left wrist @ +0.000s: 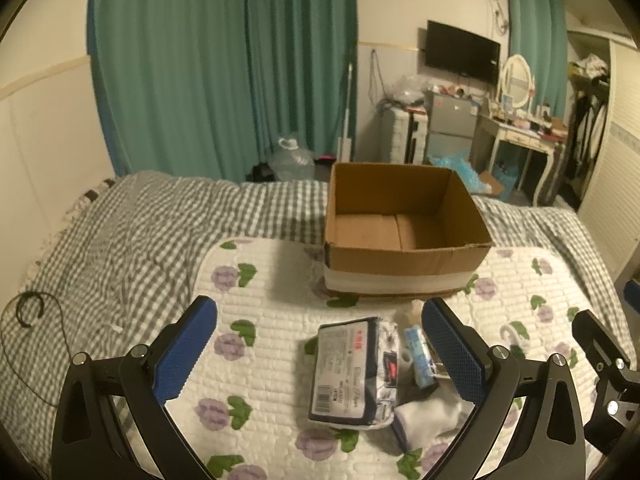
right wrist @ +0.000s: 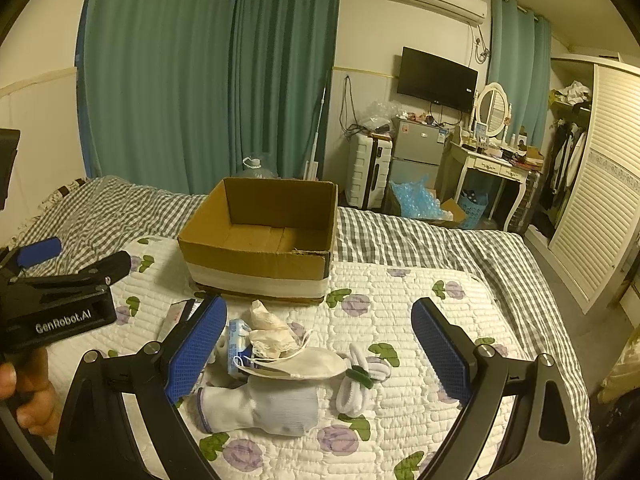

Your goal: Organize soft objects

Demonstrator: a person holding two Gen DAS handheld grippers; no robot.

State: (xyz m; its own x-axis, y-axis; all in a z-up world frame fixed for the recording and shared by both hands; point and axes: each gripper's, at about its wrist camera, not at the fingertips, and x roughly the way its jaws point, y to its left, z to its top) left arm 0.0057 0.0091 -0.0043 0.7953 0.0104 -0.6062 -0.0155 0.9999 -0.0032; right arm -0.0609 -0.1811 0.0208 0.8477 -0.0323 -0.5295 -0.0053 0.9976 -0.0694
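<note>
Both tools, left tool (left wrist: 318, 354) and right tool (right wrist: 320, 346), hang spread and empty over our pile on the bed's floral pad (right wrist: 404, 292), just near of the cardboard box (right wrist: 260, 240). Our worry: the mask (right wrist: 296, 364) loops snagging the glove (right wrist: 260, 404), dragging it along.

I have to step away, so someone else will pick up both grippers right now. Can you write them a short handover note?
Left gripper: open, empty, over the navy-and-white plastic-wrapped pack.
Right gripper: open, empty, over the pile of soft items.
On the floral quilted pad, in front of the box: the pack, a white knit glove, a white face mask, crumpled cream tissue, a small blue tissue packet, a coiled white cord with a green tie.
Open brown cardboard box: nothing seen inside.
Done: nothing boxed.
Left: probably move every item into the box.
</note>
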